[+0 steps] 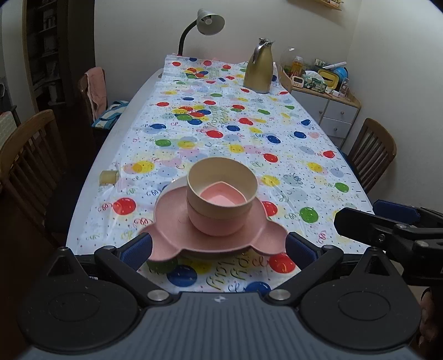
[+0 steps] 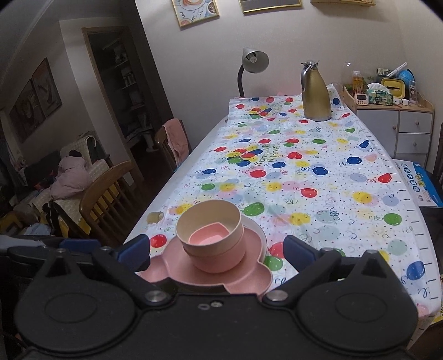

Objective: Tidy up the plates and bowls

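A stack stands near the table's front edge: a pink mouse-shaped plate (image 1: pixel 171 224) on a cream plate (image 1: pixel 171 185), with a pink bowl (image 1: pixel 218 224), a beige bowl (image 1: pixel 221 177) nested in it, and a small pink dish (image 1: pixel 218 197) inside. The same stack shows in the right wrist view: plate (image 2: pixel 243 279), beige bowl (image 2: pixel 210 218), dish (image 2: pixel 209 235). My left gripper (image 1: pixel 218 247) is open, its blue fingertips either side of the pink plate's front ears. My right gripper (image 2: pixel 217 249) is open and empty, just behind the stack; it shows at the right of the left wrist view (image 1: pixel 387 221).
A balloon-print cloth (image 1: pixel 249 133) covers the long table. A gold jug (image 1: pixel 259 69) and a desk lamp (image 1: pixel 206 22) stand at the far end. A tape roll (image 1: pixel 109 177) lies at the left edge. Wooden chairs (image 1: pixel 25 155) flank both sides; a cabinet (image 1: pixel 332 108) is far right.
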The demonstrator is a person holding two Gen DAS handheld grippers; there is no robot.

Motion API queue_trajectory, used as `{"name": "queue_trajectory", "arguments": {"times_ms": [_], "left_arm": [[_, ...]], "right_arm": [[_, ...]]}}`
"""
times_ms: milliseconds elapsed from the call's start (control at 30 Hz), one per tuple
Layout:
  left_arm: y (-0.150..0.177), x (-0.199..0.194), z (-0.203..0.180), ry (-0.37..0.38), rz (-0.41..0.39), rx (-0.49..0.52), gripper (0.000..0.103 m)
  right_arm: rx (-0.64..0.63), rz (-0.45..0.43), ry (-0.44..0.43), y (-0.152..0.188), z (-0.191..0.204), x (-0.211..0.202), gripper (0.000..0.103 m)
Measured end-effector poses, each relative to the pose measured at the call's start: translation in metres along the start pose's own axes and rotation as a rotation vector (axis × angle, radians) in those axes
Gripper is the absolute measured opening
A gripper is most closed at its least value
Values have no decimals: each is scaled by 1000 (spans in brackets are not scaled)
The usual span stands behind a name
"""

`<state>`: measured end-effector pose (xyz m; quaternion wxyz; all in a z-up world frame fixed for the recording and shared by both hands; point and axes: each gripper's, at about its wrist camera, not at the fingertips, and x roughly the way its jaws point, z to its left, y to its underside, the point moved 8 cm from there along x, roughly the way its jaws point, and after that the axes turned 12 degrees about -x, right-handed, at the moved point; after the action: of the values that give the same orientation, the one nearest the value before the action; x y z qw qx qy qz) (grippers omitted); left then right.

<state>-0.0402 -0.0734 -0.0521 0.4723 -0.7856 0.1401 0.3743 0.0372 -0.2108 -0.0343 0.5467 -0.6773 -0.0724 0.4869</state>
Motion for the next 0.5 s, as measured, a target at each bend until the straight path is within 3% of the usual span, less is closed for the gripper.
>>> {"name": "queue_trajectory", "arguments": {"times_ms": [500], "left_arm": [[9, -19, -9, -37, -26, -9, 103]], "right_arm": [[28, -40, 20, 9, -5, -39, 103]]}}
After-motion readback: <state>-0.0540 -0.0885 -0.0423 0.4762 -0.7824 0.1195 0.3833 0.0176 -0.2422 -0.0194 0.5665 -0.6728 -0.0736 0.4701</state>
